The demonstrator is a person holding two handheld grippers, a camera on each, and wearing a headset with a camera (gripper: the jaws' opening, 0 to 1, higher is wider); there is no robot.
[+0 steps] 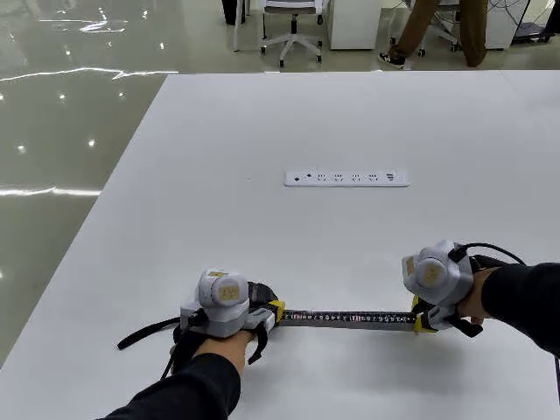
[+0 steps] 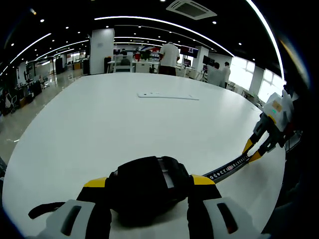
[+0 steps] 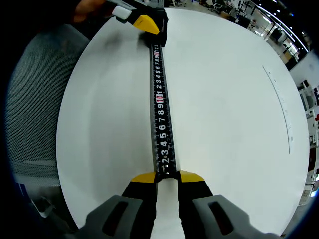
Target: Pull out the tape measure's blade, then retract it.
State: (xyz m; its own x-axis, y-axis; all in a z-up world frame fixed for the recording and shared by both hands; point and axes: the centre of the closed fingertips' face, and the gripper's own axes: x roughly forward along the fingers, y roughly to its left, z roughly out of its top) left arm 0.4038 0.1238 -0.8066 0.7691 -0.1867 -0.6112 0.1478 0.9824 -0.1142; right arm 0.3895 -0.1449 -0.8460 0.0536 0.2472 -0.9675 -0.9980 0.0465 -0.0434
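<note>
From my station, the glossy floor (image 1: 61, 105) runs along the left and far side. Against it sits the white tabletop (image 1: 262, 131), which spreads wide from the near edge to the far end. Beyond the far edge I see an office chair (image 1: 291, 26) on castors and, to its right, a person's legs (image 1: 437, 31).

A white power strip (image 1: 346, 178) lies flat near the middle of the tabletop, well apart from the work at the near edge.

My left hand-held gripper (image 1: 262, 313) is at the near left, low over the surface, with a dark-sleeved hand (image 1: 223, 346) behind it. In the left gripper view its yellow-tipped jaws are pinching the tape measure case (image 2: 149, 186), one on each side of the black body. The case rests on the tabletop.

My right hand-held gripper (image 1: 420, 320) is at the near right. In the right gripper view its jaws are pressed together on the end of the blade (image 3: 160, 109), right at the lowest numbers. I can see that same gripper (image 2: 253, 152) from the left gripper view, at the far end of the strip.

The blade is pulled out and runs straight from left to right between the two hand-held grippers, low over the tabletop with its printed face up. Whether it touches the surface along its length, I cannot tell.

A black strap (image 1: 144, 334) trails from the case to the left and lies on the tabletop.
</note>
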